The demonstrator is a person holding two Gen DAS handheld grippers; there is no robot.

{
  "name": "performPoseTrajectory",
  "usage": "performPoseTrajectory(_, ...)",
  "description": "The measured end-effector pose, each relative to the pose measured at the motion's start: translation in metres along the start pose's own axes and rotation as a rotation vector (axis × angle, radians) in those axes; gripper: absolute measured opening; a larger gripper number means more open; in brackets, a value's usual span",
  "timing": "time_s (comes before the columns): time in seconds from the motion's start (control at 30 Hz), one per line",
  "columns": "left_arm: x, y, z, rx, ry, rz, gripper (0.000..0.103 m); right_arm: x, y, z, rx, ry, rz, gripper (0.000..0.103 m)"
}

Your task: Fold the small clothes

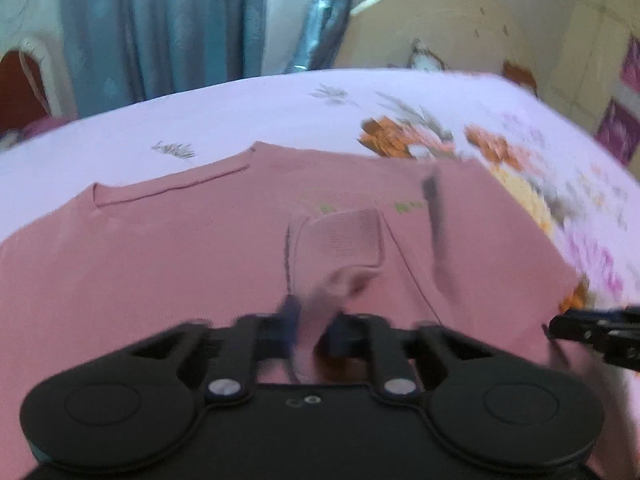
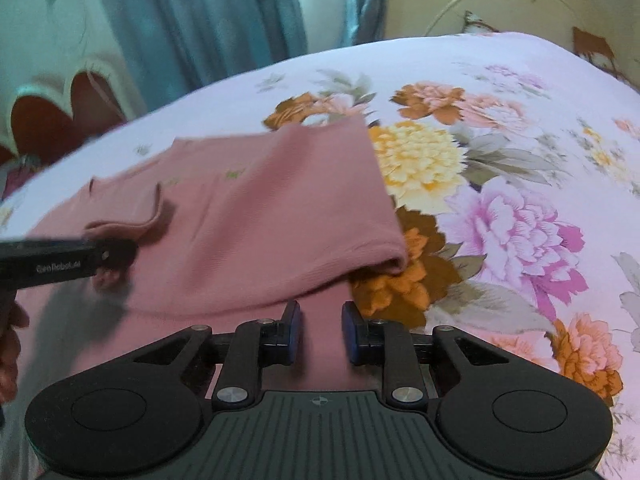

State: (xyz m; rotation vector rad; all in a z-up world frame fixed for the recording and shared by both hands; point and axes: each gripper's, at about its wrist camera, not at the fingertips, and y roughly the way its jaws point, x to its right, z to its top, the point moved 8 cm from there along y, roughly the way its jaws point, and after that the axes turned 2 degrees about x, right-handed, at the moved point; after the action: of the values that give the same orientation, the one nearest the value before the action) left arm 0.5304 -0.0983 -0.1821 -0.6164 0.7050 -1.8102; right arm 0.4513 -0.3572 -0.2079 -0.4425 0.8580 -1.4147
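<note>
A small pink top [image 1: 160, 260] lies spread on the flowered bedsheet [image 1: 280, 108], neckline to the left. My left gripper [image 1: 316, 320] is shut on a ribbed pink sleeve cuff [image 1: 348, 240], which rises blurred from between its blue pads. In the right wrist view the same top [image 2: 260, 220] has its right part folded over, with a rounded fold edge near the orange flower. My right gripper [image 2: 320, 312] stands open just above the near pink cloth, nothing pressed between its pads. The left gripper [image 2: 116, 254] shows at the left there, and the right gripper [image 1: 560, 328] at the left wrist view's right edge.
The bedsheet [image 2: 520, 220] spreads wide to the right of the top. A cream headboard [image 1: 440, 28] stands behind the bed, with blue curtains [image 1: 180, 20] to its left. Part of a hand [image 2: 8, 352] shows at the left edge.
</note>
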Motion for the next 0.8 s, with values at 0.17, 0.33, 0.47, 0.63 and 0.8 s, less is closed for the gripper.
performPoseTrajectory(0.17, -0.047, -0.034, 0.003, 0.126, -0.154, -0.03, 0.008, 0.01, 0.013, 0.005, -0.001, 0.047, -0.008, 0.024)
performPoseTrajectory(0.33, -0.094, -0.042, -0.026, 0.122, -0.263, 0.034, 0.008, 0.013, 0.016, 0.01, 0.016, 0.061, -0.022, 0.024)
performPoseTrajectory(0.47, -0.098, -0.038, -0.04, 0.109, -0.287, 0.038, 0.008, 0.011, 0.017, 0.011, 0.024, 0.057, -0.033, 0.024)
performPoseTrajectory(0.63, -0.1, -0.05, -0.029, 0.198, -0.282, 0.058, 0.008, 0.009, 0.018, 0.019, 0.036, 0.032, -0.047, 0.024)
performPoseTrajectory(0.8, -0.111, -0.055, -0.02, 0.22, -0.273, 0.071, 0.008, -0.001, 0.022, 0.015, -0.006, -0.022, -0.003, 0.024)
